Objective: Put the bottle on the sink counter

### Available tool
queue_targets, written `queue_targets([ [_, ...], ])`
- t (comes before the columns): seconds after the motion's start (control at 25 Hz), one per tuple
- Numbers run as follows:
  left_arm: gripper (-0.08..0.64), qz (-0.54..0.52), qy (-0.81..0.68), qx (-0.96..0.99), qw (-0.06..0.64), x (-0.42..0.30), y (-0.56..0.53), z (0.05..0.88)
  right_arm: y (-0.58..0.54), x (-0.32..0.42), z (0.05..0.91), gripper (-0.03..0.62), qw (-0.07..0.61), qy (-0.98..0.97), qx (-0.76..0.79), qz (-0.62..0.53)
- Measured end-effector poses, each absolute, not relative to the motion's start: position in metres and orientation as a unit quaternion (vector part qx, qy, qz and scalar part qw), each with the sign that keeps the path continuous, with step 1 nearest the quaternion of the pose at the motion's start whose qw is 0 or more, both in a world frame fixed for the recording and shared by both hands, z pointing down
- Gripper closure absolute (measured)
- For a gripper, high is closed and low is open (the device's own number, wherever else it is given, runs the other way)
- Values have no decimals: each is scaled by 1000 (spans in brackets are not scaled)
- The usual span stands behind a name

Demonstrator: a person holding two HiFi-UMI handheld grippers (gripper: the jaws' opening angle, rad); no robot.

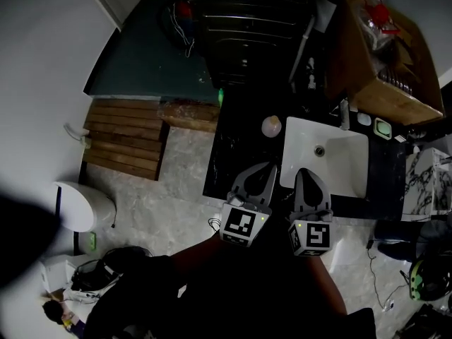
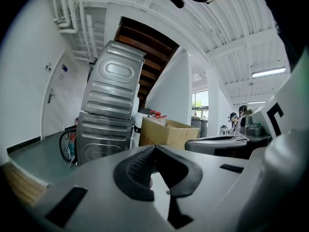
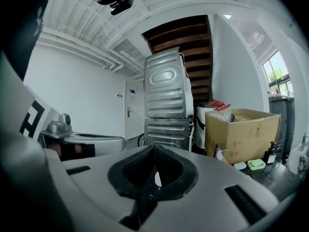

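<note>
A small pale, round-topped bottle (image 1: 271, 126) stands on the black sink counter (image 1: 233, 157), just left of the white basin (image 1: 332, 162). My left gripper (image 1: 270, 168) hovers over the counter's front part, a little nearer me than the bottle, its jaws shut with nothing held. My right gripper (image 1: 299, 173) is beside it over the basin's front left corner, also shut and empty. In the left gripper view the left gripper (image 2: 153, 148) has its dark pads meeting at the tip. The right gripper (image 3: 154, 146) looks the same in its own view.
A cardboard box (image 1: 385, 58) fills the counter's back right, with a faucet (image 1: 344, 114) and a green soap dish (image 1: 382, 128) behind the basin. Stacked grey machines (image 1: 247, 20) stand beyond the counter. Wooden slats (image 1: 127, 138) and a white bin (image 1: 81, 207) lie to the left.
</note>
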State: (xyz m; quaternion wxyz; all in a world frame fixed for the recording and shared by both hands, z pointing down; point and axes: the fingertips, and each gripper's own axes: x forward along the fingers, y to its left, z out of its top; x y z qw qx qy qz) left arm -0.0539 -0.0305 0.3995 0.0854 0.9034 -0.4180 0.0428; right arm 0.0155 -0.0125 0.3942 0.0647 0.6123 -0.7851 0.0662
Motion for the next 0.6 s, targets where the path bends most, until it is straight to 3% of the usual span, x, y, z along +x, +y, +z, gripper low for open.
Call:
queue_targets([
  [0.6, 545, 29, -413, 906, 92, -22, -33, 394, -18, 33, 395, 554, 57, -789, 606, 77],
])
